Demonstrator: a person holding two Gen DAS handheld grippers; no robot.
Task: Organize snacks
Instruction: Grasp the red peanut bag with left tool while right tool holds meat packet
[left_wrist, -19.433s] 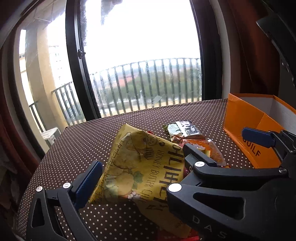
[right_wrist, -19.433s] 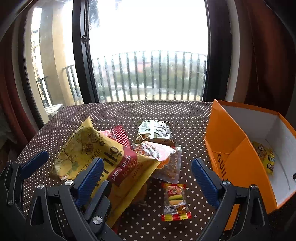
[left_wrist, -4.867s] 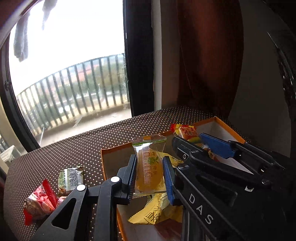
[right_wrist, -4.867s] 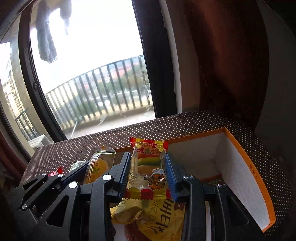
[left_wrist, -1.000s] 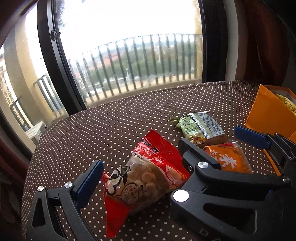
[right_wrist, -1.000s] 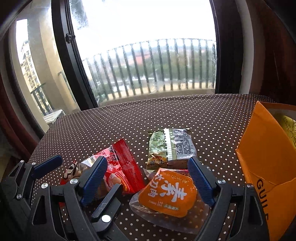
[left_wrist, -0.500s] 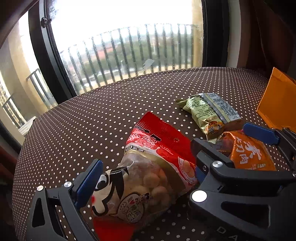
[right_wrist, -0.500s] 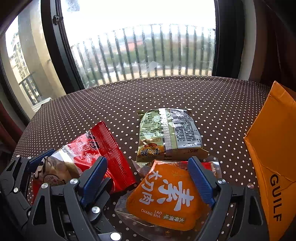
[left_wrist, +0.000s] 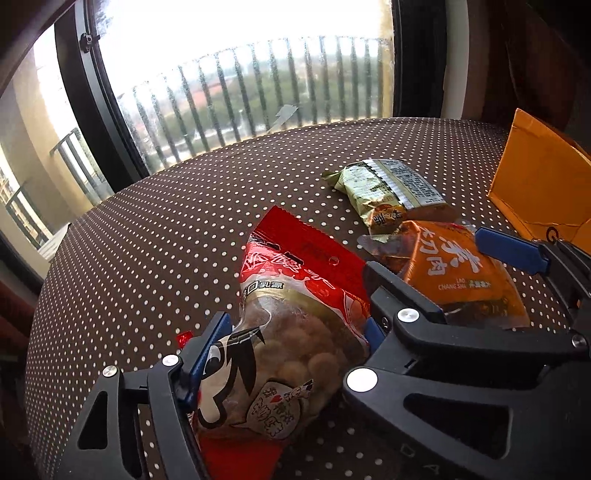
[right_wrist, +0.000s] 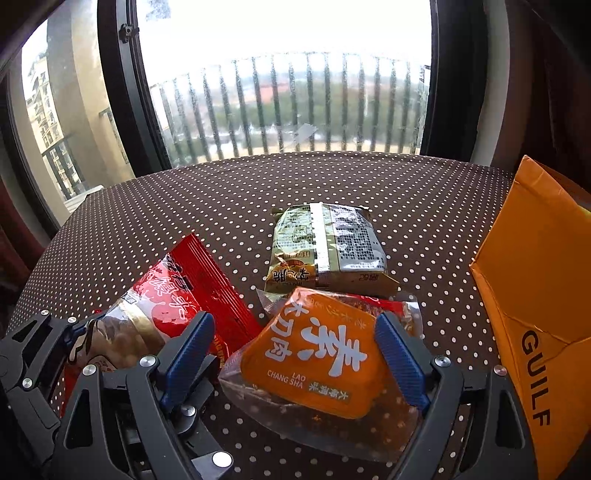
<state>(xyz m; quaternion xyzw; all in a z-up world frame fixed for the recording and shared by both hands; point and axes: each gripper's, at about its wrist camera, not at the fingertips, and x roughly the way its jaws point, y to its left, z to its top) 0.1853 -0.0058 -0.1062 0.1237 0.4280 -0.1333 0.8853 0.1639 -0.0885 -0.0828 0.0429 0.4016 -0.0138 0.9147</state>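
On the dotted tablecloth (left_wrist: 155, 236), near the front edge, the red peanut bag (left_wrist: 291, 343) lies between the 2 fingers of the left gripper (left_wrist: 295, 338), whose blue pads press its sides, so the jaws are clamped on it. Just right of it, the orange packet (right_wrist: 314, 362) sits between the fingers of the right gripper (right_wrist: 295, 354); these jaws stand apart, close to its edges. Farther back, the green packet (right_wrist: 325, 247) touches the orange one. At the right stands the orange box (right_wrist: 539, 295).
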